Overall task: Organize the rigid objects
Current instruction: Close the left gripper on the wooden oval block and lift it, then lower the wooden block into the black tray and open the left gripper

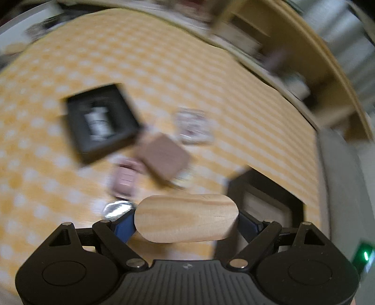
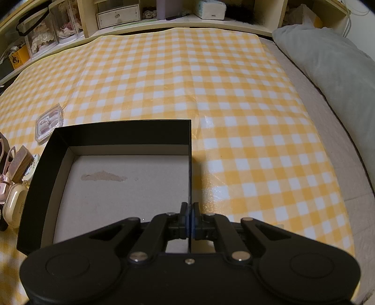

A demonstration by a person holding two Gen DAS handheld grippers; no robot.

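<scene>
My left gripper (image 1: 186, 219) is shut on a rounded wooden block (image 1: 186, 218) and holds it above the yellow checked cloth (image 1: 164, 70); this view is blurred by motion. Below it lie a brown wooden cube (image 1: 163, 156), a pink item (image 1: 125, 178), a clear plastic case (image 1: 193, 126) and a silver round thing (image 1: 117, 208). My right gripper (image 2: 189, 211) is shut on the right wall of an empty black box (image 2: 121, 178), pinching its thin edge. That box also shows in the left wrist view (image 1: 264, 201).
A second black box (image 1: 100, 124) with a white-labelled item inside sits on the cloth at the left. A clear case (image 2: 49, 123), scissors (image 2: 8, 162) and a cream case (image 2: 14, 201) lie left of my box. Shelves (image 2: 121, 14) stand behind; a grey pillow (image 2: 328, 63) at the right.
</scene>
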